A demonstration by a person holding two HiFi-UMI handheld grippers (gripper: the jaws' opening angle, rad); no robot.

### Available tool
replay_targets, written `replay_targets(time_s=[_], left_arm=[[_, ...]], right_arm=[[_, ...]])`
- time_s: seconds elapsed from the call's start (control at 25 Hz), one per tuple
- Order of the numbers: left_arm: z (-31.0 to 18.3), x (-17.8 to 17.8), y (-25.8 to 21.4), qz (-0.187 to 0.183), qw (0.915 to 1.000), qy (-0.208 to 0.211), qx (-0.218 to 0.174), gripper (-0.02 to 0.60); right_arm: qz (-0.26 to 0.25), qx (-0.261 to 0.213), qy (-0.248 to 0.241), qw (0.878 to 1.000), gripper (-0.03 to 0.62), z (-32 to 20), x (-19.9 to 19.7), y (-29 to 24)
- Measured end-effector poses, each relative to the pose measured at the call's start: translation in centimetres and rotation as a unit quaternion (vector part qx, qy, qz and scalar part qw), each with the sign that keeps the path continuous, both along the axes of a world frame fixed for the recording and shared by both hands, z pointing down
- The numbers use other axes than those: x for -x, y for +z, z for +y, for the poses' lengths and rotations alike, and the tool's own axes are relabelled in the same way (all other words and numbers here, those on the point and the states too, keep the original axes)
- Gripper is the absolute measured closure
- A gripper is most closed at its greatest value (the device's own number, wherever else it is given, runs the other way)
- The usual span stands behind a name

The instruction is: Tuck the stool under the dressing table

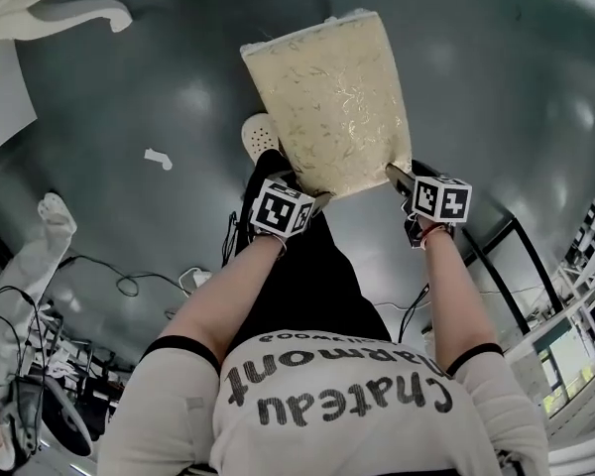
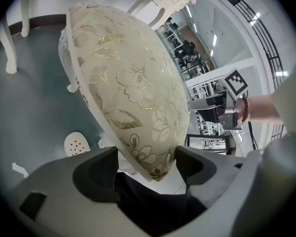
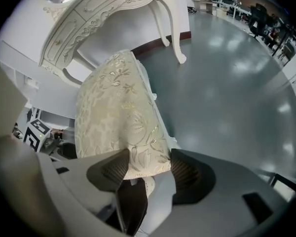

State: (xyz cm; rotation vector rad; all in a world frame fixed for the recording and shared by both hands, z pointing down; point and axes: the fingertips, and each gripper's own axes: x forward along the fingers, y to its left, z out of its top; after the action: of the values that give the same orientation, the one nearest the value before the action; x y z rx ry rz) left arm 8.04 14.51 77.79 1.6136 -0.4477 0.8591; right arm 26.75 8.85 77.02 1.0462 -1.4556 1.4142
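Note:
The stool's cream seat (image 1: 327, 97), brocaded with gold flowers, stands on the grey floor in front of me. My left gripper (image 1: 315, 202) is at its near left corner and my right gripper (image 1: 399, 178) at its near right corner. In the left gripper view the seat (image 2: 128, 83) runs down between the wide-spread jaws of the left gripper (image 2: 148, 164), which is open. The right gripper (image 3: 147, 169) is open too, straddling the seat's corner (image 3: 116, 112). The white carved dressing table (image 3: 103, 9) stands beyond the stool, its curved leg (image 3: 175, 33) on the floor.
A white perforated slipper (image 1: 260, 135) lies by the stool's near left side. A white scrap (image 1: 159, 157) lies on the floor to the left. Cables (image 1: 129, 284) trail at lower left. A black metal frame (image 1: 511, 256) stands to the right. White furniture legs (image 2: 7, 48) stand nearby.

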Motion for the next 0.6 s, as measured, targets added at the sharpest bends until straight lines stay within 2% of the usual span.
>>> replay_targets(time_s=[0.08, 0.2, 0.44, 0.6], left_arm=[[-1.0, 0.7, 0.1, -0.003, 1.0, -0.007, -0.003, 0.206], [-3.8, 3.4, -0.9, -0.006, 0.9991, -0.024, -0.033, 0.206], [-11.7, 8.4, -0.4, -0.018, 0.9951, -0.055, -0.08, 0.206], [-15.4, 12.5, -0.8, -0.033, 0.992, -0.079, -0.093, 0.206]], right_arm=[[0.01, -0.007, 0.02, 1.0, 0.312, -1.0, 0.7, 0.0], [0.013, -0.028, 0.039, 0.999, 0.315, -3.6, 3.1, -1.0], [0.002, -0.029, 0.059, 0.998, 0.316, -11.1, 7.7, 0.0], [-0.003, -0.027, 0.1, 0.995, 0.316, -14.0, 11.0, -0.7]])
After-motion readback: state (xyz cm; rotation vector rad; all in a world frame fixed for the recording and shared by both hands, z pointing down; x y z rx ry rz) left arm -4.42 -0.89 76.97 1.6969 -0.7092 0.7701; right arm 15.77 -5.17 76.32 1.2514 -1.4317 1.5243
